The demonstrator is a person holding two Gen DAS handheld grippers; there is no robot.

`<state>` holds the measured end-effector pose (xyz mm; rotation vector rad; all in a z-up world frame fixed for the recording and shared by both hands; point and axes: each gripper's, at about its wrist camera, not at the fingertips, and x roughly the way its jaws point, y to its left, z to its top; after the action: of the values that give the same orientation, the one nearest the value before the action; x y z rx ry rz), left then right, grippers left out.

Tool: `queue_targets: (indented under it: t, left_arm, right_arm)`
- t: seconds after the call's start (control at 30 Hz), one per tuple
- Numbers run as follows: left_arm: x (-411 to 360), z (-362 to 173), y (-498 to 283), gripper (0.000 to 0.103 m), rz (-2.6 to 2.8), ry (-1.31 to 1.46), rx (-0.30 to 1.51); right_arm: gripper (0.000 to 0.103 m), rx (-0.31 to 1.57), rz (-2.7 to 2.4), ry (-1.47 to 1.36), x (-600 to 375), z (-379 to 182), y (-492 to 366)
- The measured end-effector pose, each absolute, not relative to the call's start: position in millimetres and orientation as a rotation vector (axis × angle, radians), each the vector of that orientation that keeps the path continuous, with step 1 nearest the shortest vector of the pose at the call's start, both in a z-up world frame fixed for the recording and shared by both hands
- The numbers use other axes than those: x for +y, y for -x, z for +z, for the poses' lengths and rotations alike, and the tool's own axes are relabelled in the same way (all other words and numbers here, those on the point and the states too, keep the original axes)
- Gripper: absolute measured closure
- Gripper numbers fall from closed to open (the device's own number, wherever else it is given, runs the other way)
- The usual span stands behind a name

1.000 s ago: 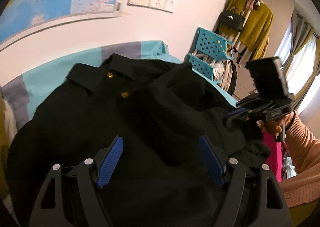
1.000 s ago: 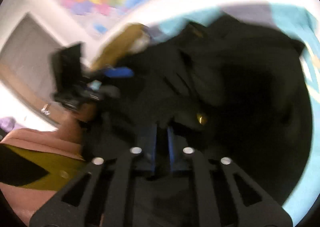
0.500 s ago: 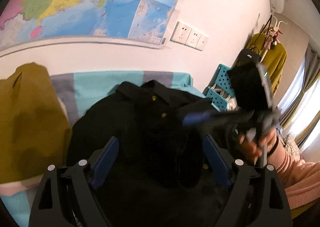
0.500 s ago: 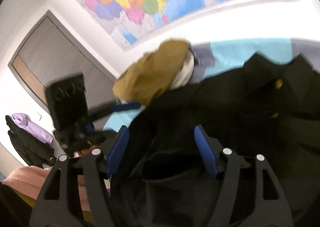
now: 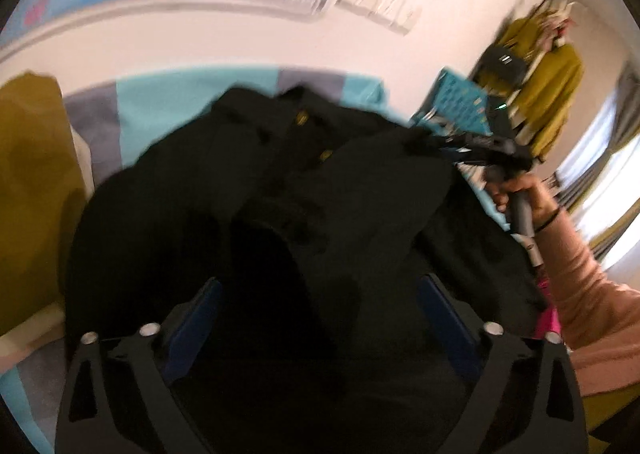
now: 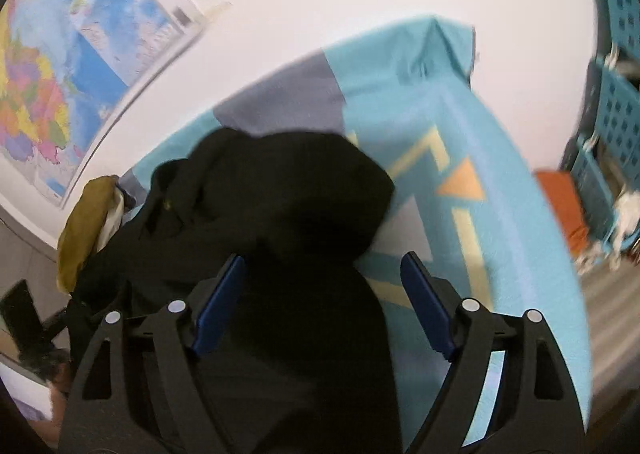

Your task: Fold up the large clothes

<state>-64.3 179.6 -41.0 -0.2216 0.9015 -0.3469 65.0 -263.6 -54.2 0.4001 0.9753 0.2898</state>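
Observation:
A black jacket point(image 5: 340, 214) with brass buttons point(image 5: 301, 117) lies rumpled on the teal bedspread point(image 5: 168, 102). My left gripper point(image 5: 320, 286) hovers over its lower part. Its blue pads point(image 5: 200, 310) stand wide apart and are closing, with cloth below them but not pinched. In the right wrist view the jacket point(image 6: 280, 194) spreads under my right gripper point(image 6: 322, 258). Its jaws are opening and its pads point(image 6: 424, 294) are clear of the fabric. The right gripper point(image 5: 472, 148) also shows at the jacket's right edge, held by a hand point(image 5: 516, 194).
A mustard garment point(image 5: 28, 194) is heaped at the bed's left side. Teal crates point(image 5: 460, 102) and a coat rack with a mustard coat point(image 5: 552, 94) stand past the bed's right end. Bare bedspread point(image 6: 480, 134) lies right of the jacket. A map hangs on the wall.
The right gripper was shut on black cloth, then let go and opened wide. It has swung toward the jacket's right edge. The left gripper stayed open and shifted slightly.

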Motion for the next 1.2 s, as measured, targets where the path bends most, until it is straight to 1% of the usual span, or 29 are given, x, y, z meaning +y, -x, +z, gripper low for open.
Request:
queue_targets:
  t: [0.03, 0.07, 0.1, 0.13, 0.17, 0.2, 0.23, 0.27, 0.33, 0.37, 0.43, 0.47, 0.5, 0.53, 0.57, 0.6, 0.63, 0.67, 0.7, 0.73, 0.8, 0.87, 0.97, 1.03, 1.07, 1.17, 1.2]
  left_arm:
    - [179, -48, 57, 0.028, -0.344, 0.227, 0.933]
    - [178, -52, 53, 0.042, -0.336, 0.229, 0.955]
    - [179, -56, 48, 0.053, -0.324, 0.231, 0.976]
    - [180, -59, 44, 0.061, -0.311, 0.233, 0.987]
    - [180, -58, 41, 0.069, -0.3, 0.23, 0.982]
    - [179, -56, 41, 0.075, -0.292, 0.224, 0.973]
    - [180, -52, 39, 0.077, -0.28, 0.215, 0.951]
    - [181, -47, 39, 0.084, -0.27, 0.206, 0.928]
    - [187, -34, 37, 0.09, -0.24, 0.203, 0.868]
    - [191, -29, 35, 0.091, -0.239, 0.218, 0.846]
    - [195, -26, 27, 0.091, -0.234, 0.232, 0.821]
    - [195, -29, 23, 0.089, -0.223, 0.213, 0.829]
    - [195, -40, 14, 0.085, -0.189, 0.194, 0.878]
    - [194, -50, 7, 0.084, -0.164, 0.184, 0.928]
    - [192, -60, 1, 0.077, -0.142, 0.172, 0.978]
    - [191, -69, -3, 0.073, -0.123, 0.155, 1.012]
    - [188, -74, -3, 0.07, -0.109, 0.125, 1.016]
    - [188, -72, -1, 0.056, -0.109, 0.109, 1.004]
    - [188, -69, 2, 0.042, -0.101, 0.1, 0.993]
    - [190, -62, 9, 0.039, -0.089, 0.097, 0.959]
    - [195, -46, 27, 0.038, -0.101, 0.107, 0.895]
    - [200, -30, 48, 0.035, -0.104, 0.105, 0.832]
    - [211, -14, 81, 0.031, -0.066, 0.098, 0.775]
    - [220, -11, 102, 0.029, -0.028, 0.123, 0.771]
    - [224, -13, 113, 0.026, -0.018, 0.144, 0.782]
    - [232, -22, 142, 0.025, 0.007, 0.183, 0.828]
    - [232, -27, 151, 0.023, 0.002, 0.195, 0.844]
  right_arm:
    - [0.036, 0.985, 0.318, -0.414, -262, -59, -67]
    - [0.054, 0.989, 0.362, -0.424, -260, -64, -71]
    - [0.062, 0.989, 0.378, -0.423, -258, -66, -73]
    - [0.076, 0.986, 0.389, -0.415, -255, -66, -74]
    - [0.086, 0.975, 0.397, -0.412, -256, -64, -74]
    - [0.089, 0.958, 0.398, -0.42, -259, -60, -75]
    - [0.091, 0.93, 0.409, -0.436, -261, -52, -74]
    - [0.092, 0.891, 0.403, -0.446, -269, -42, -72]
    - [0.093, 0.841, 0.389, -0.47, -284, -29, -67]
    - [0.093, 0.826, 0.381, -0.497, -293, -26, -66]
    - [0.093, 0.849, 0.352, -0.465, -292, -31, -70]
    - [0.092, 0.869, 0.334, -0.45, -287, -36, -76]
    - [0.092, 0.9, 0.315, -0.426, -283, -43, -80]
    - [0.087, 0.927, 0.279, -0.39, -278, -49, -84]
    - [0.078, 0.939, 0.247, -0.377, -279, -53, -84]
    - [0.074, 0.948, 0.214, -0.375, -280, -56, -84]
    - [0.064, 0.948, 0.182, -0.376, -281, -56, -84]
    - [0.049, 0.929, 0.134, -0.375, -282, -51, -81]
    - [0.043, 0.903, 0.105, -0.364, -283, -44, -76]
    - [0.041, 0.88, 0.091, -0.352, -282, -37, -70]
    - [0.041, 0.803, 0.114, -0.296, -268, -11, -56]
    - [0.041, 0.758, 0.204, -0.248, -245, 6, -47]
    - [0.041, 0.753, 0.396, -0.148, -189, 16, -36]
    - [0.041, 0.773, 0.532, -0.085, -145, 11, -33]
    - [0.042, 0.788, 0.582, -0.058, -128, 6, -32]
    - [0.042, 0.858, 0.675, 0.025, -76, -18, -34]
    - [0.042, 0.887, 0.694, 0.045, -63, -26, -35]
